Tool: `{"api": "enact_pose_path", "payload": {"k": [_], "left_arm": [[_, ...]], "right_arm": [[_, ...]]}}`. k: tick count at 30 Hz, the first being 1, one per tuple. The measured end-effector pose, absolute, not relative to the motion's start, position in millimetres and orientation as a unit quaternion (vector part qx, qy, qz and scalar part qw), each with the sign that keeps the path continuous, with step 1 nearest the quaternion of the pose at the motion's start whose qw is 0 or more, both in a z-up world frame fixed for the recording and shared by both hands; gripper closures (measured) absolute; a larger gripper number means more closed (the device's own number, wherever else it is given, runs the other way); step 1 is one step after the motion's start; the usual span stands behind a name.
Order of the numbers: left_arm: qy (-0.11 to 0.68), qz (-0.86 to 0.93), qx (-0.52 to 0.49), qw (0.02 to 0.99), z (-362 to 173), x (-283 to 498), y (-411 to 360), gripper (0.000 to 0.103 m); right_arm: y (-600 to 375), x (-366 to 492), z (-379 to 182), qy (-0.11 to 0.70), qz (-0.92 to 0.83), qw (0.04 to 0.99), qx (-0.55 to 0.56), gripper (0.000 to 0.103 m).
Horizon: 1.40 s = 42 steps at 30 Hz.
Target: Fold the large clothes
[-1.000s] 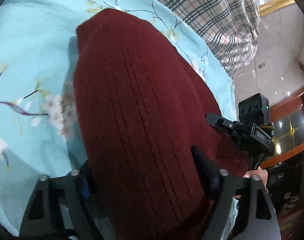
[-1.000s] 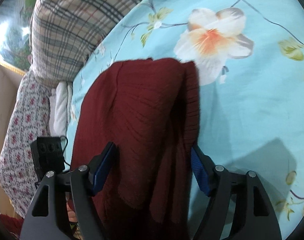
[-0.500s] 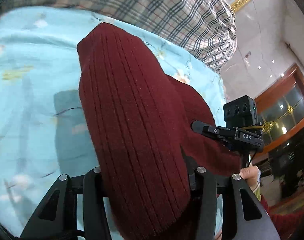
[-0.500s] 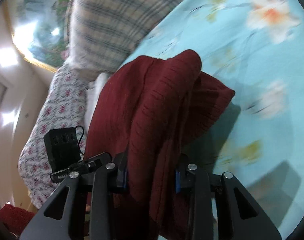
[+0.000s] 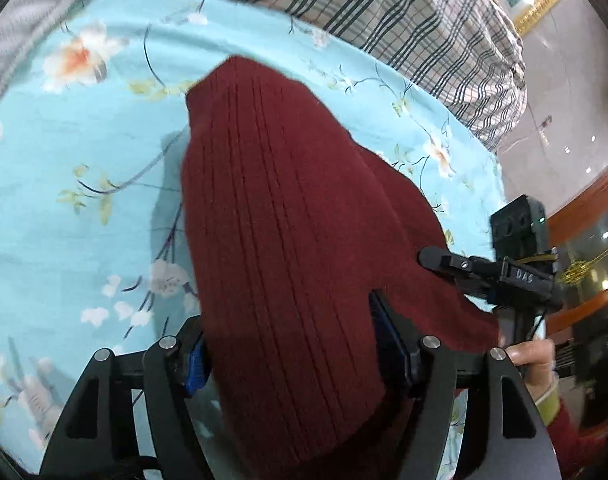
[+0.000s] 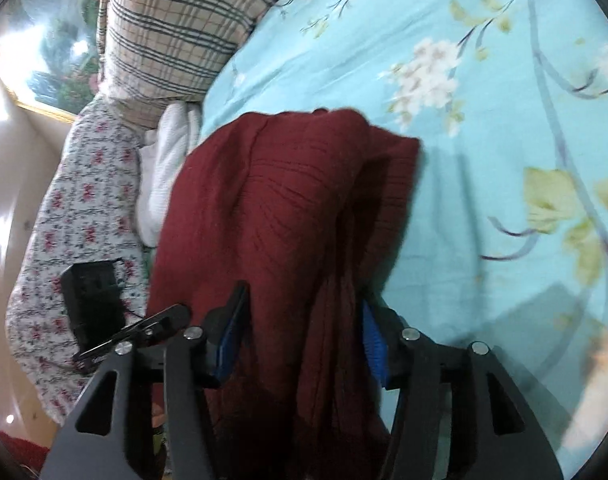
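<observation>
On your floral bedsheet point(image 5: 84, 208), maroon knit sweater point(image 5: 288, 240) bunched up, your left gripper point(image 5: 296, 348) and right gripper point(image 6: 304, 336) jaws just reopened, fabric loosely between.

Pretty clearly a bedroom at home: a bed with a light blue floral cotton sheet point(image 5: 84, 208), a beige plaid pillow point(image 6: 176, 28) up at 11 o'clock, a gold-framed landscape painting point(image 6: 60, 60) on the wall, glossy tile floor point(image 5: 571, 80) at 2 o'clock.

dim indoor light, fisheye-warped edges, slight motion blur, soft shadows.
</observation>
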State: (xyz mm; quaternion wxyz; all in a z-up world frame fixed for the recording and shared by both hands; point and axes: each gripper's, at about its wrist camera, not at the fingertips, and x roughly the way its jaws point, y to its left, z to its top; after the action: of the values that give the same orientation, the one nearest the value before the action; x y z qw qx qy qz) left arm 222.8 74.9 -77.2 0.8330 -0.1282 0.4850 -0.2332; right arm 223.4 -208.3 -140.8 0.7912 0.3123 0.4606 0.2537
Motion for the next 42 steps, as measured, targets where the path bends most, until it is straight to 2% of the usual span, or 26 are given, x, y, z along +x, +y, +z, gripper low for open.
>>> {"api": "enact_pose_path", "payload": {"k": [5,9,13,17,18,19,20,21,23,25,27,28,29,31,35,42], "left_arm": [[0.428,-0.221,-0.110,0.870,-46.6,164.4,103.2,0.034],[0.412,-0.236,-0.086,0.876,-32.7,122.3,109.9,0.033],[0.392,-0.233,-0.049,0.889,-23.7,99.9,99.5,0.034],[0.357,-0.283,-0.062,0.888,-10.9,104.9,86.0,0.035],[0.352,-0.297,-0.066,0.885,-11.5,105.9,85.9,0.040],[0.352,-0.312,-0.070,0.880,-13.1,110.6,83.4,0.044],[0.358,-0.326,-0.073,0.872,-17.0,118.4,78.5,0.051],[0.368,-0.342,-0.076,0.861,-23.5,124.0,75.3,0.058],[0.397,-0.353,-0.078,0.844,-40.6,134.0,67.2,0.064],[0.427,-0.356,-0.073,0.828,-61.9,142.2,59.1,0.067],[0.452,-0.345,-0.078,0.819,-81.2,148.6,55.0,0.093],[0.458,-0.340,-0.090,0.816,-90.1,151.2,54.8,0.098],[0.465,-0.337,-0.105,0.812,-97.7,154.1,56.2,0.102],[0.463,-0.338,-0.134,0.808,-103.4,158.2,61.2,0.103],[0.454,-0.331,-0.131,0.816,-107.5,157.8,56.8,0.103],[0.455,-0.319,-0.129,0.821,-101.5,148.6,50.7,0.102]], "right_arm": [[-219.5,191.9,-110.5,0.433,0.225,0.822,0.293,0.049],[-218.5,171.3,-97.6,0.419,0.223,0.833,0.284,0.049],[-206.6,163.4,-80.9,0.401,0.218,0.848,0.270,0.049],[-184.1,178.3,-60.6,0.390,0.265,0.841,0.266,0.050],[-175.1,185.9,-56.0,0.389,0.281,0.837,0.264,0.053],[-162.3,196.7,-51.1,0.389,0.298,0.833,0.257,0.064],[-151.8,205.2,-48.6,0.392,0.310,0.829,0.251,0.068],[-139.7,217.8,-47.9,0.398,0.328,0.819,0.250,0.068],[-117.4,243.4,-51.4,0.414,0.356,0.799,0.253,0.075],[-88.3,271.4,-59.5,0.439,0.372,0.784,0.234,0.075],[-71.5,288.8,-68.6,0.457,0.376,0.778,0.211,0.075],[-62.0,300.0,-77.4,0.469,0.375,0.775,0.194,0.076],[-58.9,310.9,-88.0,0.478,0.370,0.773,0.194,0.083],[-67.8,328.6,-109.7,0.495,0.339,0.771,0.212,0.103],[-87.2,345.4,-138.9,0.489,0.341,0.754,0.275,0.103],[-85.3,342.7,-133.4,0.481,0.338,0.765,0.262,0.103]]}}
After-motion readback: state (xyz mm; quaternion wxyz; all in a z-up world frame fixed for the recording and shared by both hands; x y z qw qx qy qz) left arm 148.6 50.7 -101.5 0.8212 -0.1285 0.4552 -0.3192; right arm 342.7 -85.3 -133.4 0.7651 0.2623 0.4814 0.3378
